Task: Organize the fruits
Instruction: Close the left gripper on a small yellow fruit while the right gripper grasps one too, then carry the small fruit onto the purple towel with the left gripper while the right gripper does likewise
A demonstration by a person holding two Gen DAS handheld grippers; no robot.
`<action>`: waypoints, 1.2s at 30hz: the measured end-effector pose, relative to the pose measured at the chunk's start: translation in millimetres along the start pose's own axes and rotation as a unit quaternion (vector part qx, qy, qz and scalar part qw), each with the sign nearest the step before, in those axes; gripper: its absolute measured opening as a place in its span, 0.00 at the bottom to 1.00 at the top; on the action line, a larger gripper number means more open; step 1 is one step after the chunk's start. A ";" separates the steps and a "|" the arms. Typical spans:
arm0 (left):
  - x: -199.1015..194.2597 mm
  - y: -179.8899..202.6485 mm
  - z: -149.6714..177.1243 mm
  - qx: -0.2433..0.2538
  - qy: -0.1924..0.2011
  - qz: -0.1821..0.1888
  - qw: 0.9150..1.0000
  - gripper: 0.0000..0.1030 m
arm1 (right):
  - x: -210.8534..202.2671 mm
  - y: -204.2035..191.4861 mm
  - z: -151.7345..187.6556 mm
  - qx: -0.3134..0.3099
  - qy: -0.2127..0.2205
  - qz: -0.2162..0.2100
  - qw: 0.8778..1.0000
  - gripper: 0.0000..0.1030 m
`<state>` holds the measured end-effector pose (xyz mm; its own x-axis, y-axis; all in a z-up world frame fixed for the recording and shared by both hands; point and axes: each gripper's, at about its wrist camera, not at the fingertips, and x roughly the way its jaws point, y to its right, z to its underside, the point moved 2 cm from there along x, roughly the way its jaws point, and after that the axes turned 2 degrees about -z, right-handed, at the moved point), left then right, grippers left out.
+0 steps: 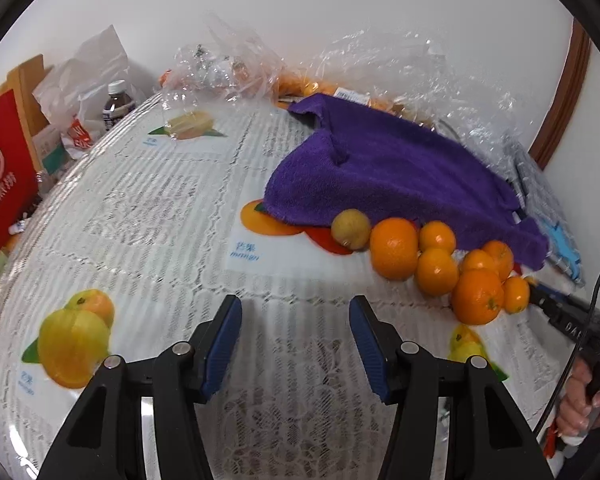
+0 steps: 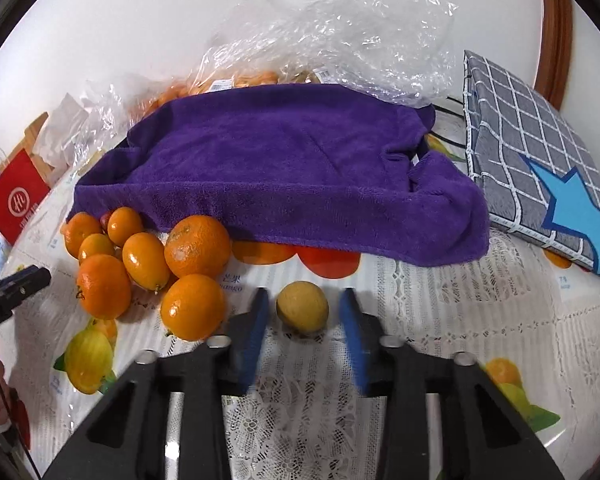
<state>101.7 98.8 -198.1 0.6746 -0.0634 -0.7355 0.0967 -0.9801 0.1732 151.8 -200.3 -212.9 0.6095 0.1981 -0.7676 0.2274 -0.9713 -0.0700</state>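
1. Small yellowish fruit (image 2: 302, 307) on the desk (image 2: 440, 300), in front of the purple towel (image 2: 284, 168), near the oranges (image 2: 196, 246): probably light, firm-skinned, prone to rolling.
2. Best pinched gently across the widest middle.
3. Right hand-held gripper (image 2: 304, 294) angled down, spread around it, pads apparently not touching.
4. Left hand-held gripper (image 1: 296, 304) spread, empty.

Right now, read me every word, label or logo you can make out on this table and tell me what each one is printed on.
"mango", under blue Chinese characters: white lace-pattern fruit-print tablecloth, beside a printed mango.
Circular white logo over white Chinese characters, too blurred to read: red paper bag.
"DA", rest cut off: black right gripper.
White label text, too small to read: dark plastic bottle.
Barcode sticker, unreadable: clear plastic bag of oranges.
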 end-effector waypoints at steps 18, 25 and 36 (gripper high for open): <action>40.7 31.8 -37.8 0.069 -0.010 0.010 0.998 0.34 | -12.0 9.0 6.9 0.025 0.019 -0.042 0.999 0.25; 48.5 25.6 -45.0 0.042 -0.015 0.026 0.999 0.33 | -10.0 8.7 6.0 0.020 0.016 -0.049 0.998 0.25; 32.7 5.4 -43.6 -0.017 0.028 0.069 0.997 0.25 | -16.7 11.7 6.2 0.026 0.035 -0.054 0.998 0.25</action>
<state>156.1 99.6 -192.7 0.7229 -0.1855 -0.6656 0.0245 -0.9558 0.2930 139.6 -215.8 -204.8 0.6361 0.3083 -0.7074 0.2562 -0.9491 -0.1832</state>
